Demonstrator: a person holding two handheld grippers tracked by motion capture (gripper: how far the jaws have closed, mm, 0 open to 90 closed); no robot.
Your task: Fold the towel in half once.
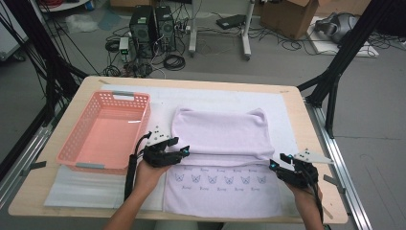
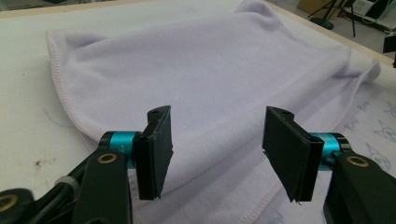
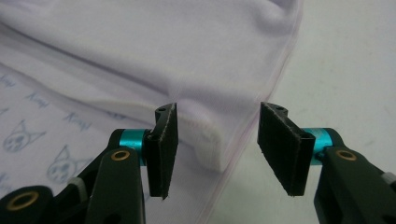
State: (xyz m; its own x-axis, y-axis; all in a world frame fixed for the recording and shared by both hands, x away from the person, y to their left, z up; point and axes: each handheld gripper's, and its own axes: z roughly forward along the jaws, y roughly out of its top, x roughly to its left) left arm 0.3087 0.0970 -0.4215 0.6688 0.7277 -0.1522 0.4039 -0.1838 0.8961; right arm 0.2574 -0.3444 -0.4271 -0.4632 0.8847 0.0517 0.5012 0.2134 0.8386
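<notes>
At towel fold's ends, left gripper, right gripper, both level, wide, empty.

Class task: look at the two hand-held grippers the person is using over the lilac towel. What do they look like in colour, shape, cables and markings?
Each hand-held gripper, left and right, has a black body, a flat grey three-cornered plate on top and a black cable trailing back along the forearm. Up close, the black rectangular pads sit on turquoise metal collars, with brass-coloured rivets in the black links. No sleeves show on the forearms.
</notes>
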